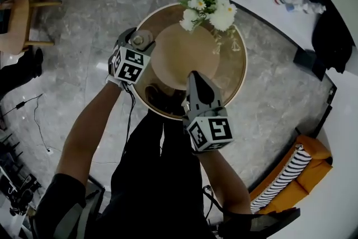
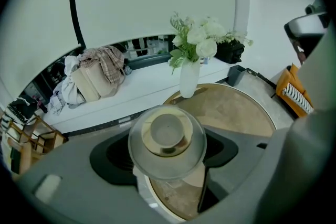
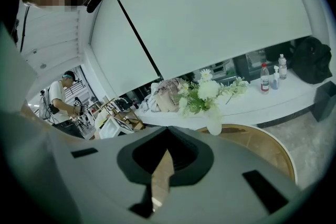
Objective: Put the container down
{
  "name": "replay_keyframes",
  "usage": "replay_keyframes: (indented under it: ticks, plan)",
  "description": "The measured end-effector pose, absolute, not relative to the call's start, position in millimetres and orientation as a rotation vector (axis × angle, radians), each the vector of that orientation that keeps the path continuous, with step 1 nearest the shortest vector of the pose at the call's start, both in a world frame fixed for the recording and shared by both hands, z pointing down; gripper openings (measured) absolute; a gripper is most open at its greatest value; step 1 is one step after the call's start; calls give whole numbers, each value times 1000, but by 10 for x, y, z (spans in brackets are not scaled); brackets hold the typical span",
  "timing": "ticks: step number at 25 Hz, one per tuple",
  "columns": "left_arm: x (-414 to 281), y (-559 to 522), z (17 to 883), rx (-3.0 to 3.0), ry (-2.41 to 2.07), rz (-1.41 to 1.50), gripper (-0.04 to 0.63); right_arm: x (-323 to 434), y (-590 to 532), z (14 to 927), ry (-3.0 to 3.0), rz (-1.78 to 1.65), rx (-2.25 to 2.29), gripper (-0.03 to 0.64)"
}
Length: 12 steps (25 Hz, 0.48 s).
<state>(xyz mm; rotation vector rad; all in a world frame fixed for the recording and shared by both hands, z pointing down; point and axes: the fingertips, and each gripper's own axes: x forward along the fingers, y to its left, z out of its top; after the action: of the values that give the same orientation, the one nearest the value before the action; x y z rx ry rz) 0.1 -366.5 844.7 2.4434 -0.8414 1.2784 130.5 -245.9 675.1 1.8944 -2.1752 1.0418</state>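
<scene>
Just over the table rim (image 2: 265, 112), container (image 2: 167, 136) in left gripper (image 1: 139, 42).

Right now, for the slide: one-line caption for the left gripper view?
Left gripper shut on a clear lidded container over the round wooden table, vase of white flowers beyond.

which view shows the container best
The left gripper view: the container fills the centre, close up, between the jaws. The head view shows only its small top; the right gripper view misses it.

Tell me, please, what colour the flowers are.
The flowers are white; the left gripper view shows them best.
</scene>
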Motion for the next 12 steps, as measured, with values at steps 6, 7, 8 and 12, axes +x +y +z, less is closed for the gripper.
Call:
replay_keyframes:
  ticks: [6,7,8,12]
  plan:
    - [85,-3759,8909,2423,-830,1329,342,1346,-2397,7036,-2138,1085,1871,8]
    - [102,-3773,8978,2420,-824,1338,342,1342,-2383,7084,-2137,1091,1863,8]
    - [118,-3790,9045,2419,-819,1346,342,1337,-2368,7130,-2136,1096,1854,8]
    - [162,-3864,9292,2404,-823,1351,342,1326,-2297,7280,-2116,1109,1826,8]
